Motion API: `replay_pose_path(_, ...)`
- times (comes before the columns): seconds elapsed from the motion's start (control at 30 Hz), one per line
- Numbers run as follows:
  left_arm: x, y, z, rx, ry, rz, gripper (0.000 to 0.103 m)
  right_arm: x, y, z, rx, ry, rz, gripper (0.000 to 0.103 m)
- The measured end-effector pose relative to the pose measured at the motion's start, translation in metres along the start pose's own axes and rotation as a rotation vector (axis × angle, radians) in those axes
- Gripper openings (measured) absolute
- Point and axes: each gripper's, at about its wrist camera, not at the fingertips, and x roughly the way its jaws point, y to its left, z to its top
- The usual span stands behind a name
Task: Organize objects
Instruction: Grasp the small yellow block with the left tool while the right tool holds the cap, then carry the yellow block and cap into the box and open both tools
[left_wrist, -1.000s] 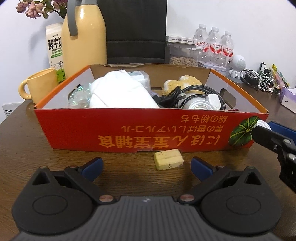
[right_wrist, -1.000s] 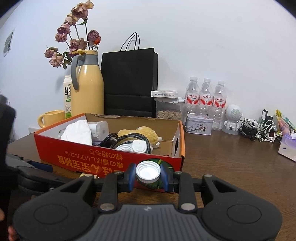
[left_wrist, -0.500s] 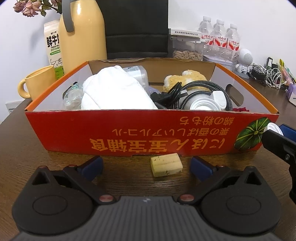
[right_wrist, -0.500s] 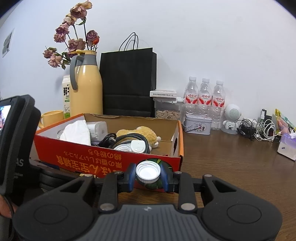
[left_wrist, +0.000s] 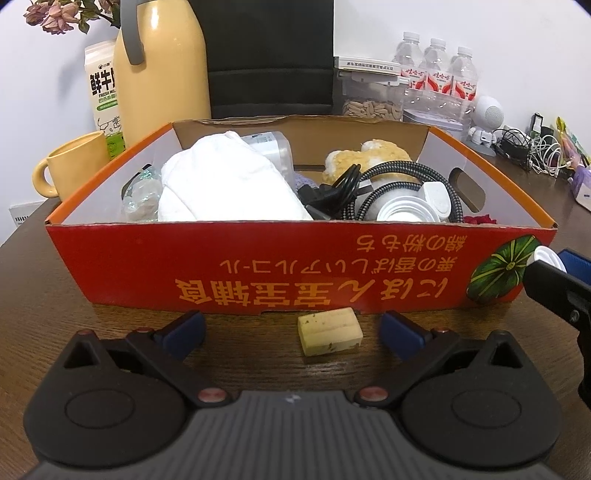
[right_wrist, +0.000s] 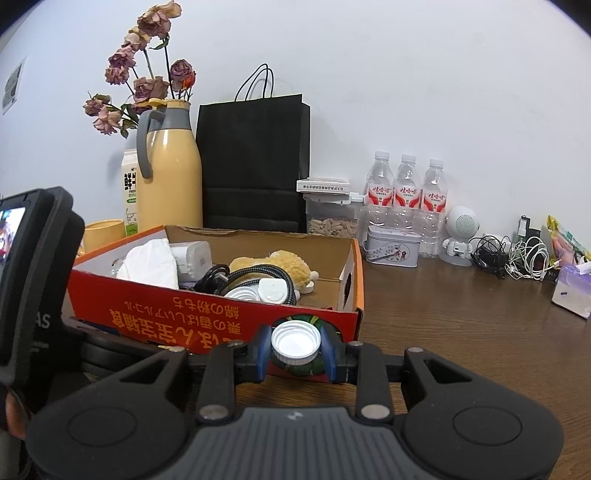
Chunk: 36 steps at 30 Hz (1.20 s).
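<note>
The left gripper (left_wrist: 291, 328) stands with its blue-padded jaws spread wide and nothing between the pads. A small pale yellow rectangular block (left_wrist: 330, 331) lies on the dark brown wooden counter (left_wrist: 40, 295), ahead of the gripper and between the lines of its two fingers, touching neither; it sits slightly nearer the right-hand finger. The block rests just beside the front wall of the red-and-orange cardboard box (left_wrist: 258, 273), which carries inverted yellow lettering and a green melon print at its right end. The right gripper (right_wrist: 295, 349) is closed narrowly on a white ribbed plastic bottle cap (right_wrist: 295, 341), the pads pressing on its opposite sides, open face toward the camera. The cap is held in front of the melon print near the box's front right corner; in the left wrist view it appears at the right edge, level with that print. Inside the box lie a white folded cloth (left_wrist: 225, 184), a braided black cable (left_wrist: 388, 177), a yellow plush toy (left_wrist: 373, 155) and white round lids (left_wrist: 402, 210). Whether the cap touches the box wall cannot be determined.
</note>
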Motion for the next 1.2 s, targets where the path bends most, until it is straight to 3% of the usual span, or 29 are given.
replay_pose_path(0.1, -0.002, -0.002, -0.001, 0.015, -0.007, -0.018, 0.097, -0.001, 0.000, 0.000, 0.004, -0.006, 0.003, 0.027)
replay_pose_path(0.17, -0.007, -0.003, -0.001, 0.025, -0.024, -0.028, 0.072, -0.002, -0.001, 0.000, 0.007, -0.009, 0.005, 0.027)
replay_pose_path(0.2, -0.009, -0.004, -0.001, 0.028, -0.029, -0.023, 0.065, -0.002, -0.001, 0.000, 0.008, -0.010, 0.005, 0.027)
replay_pose_path(0.27, -0.015, -0.002, -0.002, 0.022, -0.039, -0.046, 0.032, -0.002, -0.001, 0.000, 0.012, -0.012, 0.006, 0.027)
replay_pose_path(0.47, -0.020, 0.002, -0.004, 0.005, -0.042, -0.095, 0.031, -0.005, -0.005, -0.001, 0.030, -0.031, 0.011, 0.027)
replay_pose_path(0.73, -0.044, 0.011, -0.009, 0.002, -0.107, -0.139, 0.031, -0.006, -0.010, -0.002, 0.050, -0.040, 0.001, 0.027)
replay_pose_path(0.97, -0.081, 0.027, 0.000, -0.004, -0.231, -0.197, 0.031, -0.011, 0.005, 0.003, -0.023, -0.077, -0.027, 0.027)
replay_pose_path(1.2, -0.088, 0.049, 0.034, -0.011, -0.320, -0.178, 0.031, -0.001, 0.022, 0.025, -0.035, -0.092, -0.023, 0.027)
